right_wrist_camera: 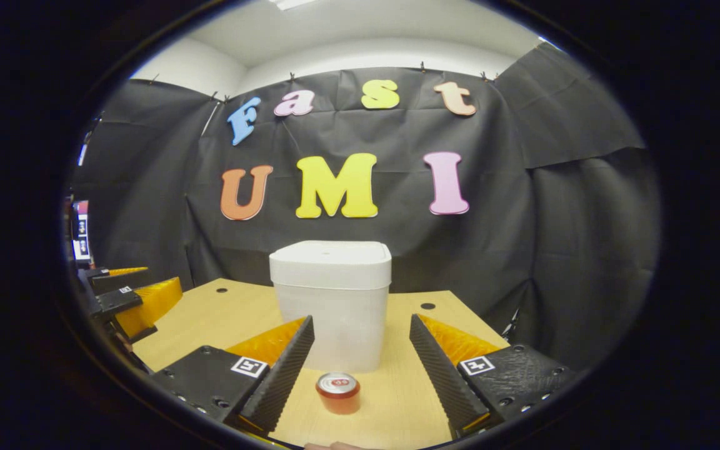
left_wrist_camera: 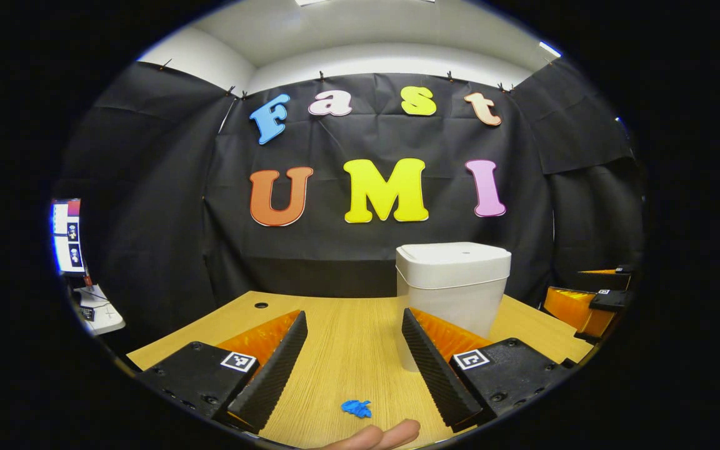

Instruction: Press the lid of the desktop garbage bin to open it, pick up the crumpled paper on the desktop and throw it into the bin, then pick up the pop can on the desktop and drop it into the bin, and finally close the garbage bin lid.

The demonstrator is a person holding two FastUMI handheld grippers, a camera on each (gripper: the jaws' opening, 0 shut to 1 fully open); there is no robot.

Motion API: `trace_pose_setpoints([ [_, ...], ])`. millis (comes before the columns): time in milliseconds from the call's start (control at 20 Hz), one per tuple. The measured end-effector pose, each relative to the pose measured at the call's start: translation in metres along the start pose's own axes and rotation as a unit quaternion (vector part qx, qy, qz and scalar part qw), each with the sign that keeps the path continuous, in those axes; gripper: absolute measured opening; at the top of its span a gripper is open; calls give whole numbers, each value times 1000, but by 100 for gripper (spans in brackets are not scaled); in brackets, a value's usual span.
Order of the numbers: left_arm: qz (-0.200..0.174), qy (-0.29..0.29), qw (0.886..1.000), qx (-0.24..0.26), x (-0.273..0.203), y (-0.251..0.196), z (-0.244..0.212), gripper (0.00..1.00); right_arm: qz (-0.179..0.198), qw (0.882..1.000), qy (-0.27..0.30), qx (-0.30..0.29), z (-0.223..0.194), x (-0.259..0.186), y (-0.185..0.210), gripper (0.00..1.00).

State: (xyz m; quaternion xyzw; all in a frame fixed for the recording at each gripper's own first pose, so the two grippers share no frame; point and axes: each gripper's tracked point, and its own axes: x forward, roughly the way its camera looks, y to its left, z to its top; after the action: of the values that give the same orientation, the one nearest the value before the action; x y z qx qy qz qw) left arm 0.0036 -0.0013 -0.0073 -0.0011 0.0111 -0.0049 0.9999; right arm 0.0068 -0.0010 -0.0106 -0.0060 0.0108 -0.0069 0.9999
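In the left gripper view, the left gripper (left_wrist_camera: 350, 362) is hovering over the light wooden table (left_wrist_camera: 347, 337) with its two ribbed fingers spread wide apart and gripping nothing. A small crumpled scrap of blue paper (left_wrist_camera: 356, 408) is lying on the table near the bottom of that view, between the fingers but touching neither. A person's fingertips (left_wrist_camera: 380, 436) are peeking in at the near edge, just beside the paper. The white plastic desktop garbage bin (left_wrist_camera: 453, 284) with its flat lid (left_wrist_camera: 452, 255) closed is standing upright farther off and to the right, partly behind the right-hand finger. At the far right edge of the same view the other gripper is showing, well apart from the bin. In the right gripper view, the right gripper (right_wrist_camera: 360, 369) is also sitting wide open and holding nothing. A short red pop can (right_wrist_camera: 338, 392) with a silvery top is standing upright on the table between its fingers, clear of both, just in front of the bin, which is rising straight ahead with its lid down.
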Motion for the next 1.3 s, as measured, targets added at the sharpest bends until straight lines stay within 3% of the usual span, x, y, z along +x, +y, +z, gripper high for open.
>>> trace_pose_setpoints([
  [800,5,8,1000,-5,6,4,-5,98,-6,1000,-4,-3,8,9,-1,95],
  [950,5,10,1000,-6,6,5,-6,98,-11,1000,-19,-18,17,9,-3,92],
  [1050,4,14,1000,-6,8,4,-8,98,-15,999,-32,-32,24,11,-3,95],
  [1300,0,27,1000,-15,14,9,-16,98,-25,998,-56,-11,53,24,-3,97],
])
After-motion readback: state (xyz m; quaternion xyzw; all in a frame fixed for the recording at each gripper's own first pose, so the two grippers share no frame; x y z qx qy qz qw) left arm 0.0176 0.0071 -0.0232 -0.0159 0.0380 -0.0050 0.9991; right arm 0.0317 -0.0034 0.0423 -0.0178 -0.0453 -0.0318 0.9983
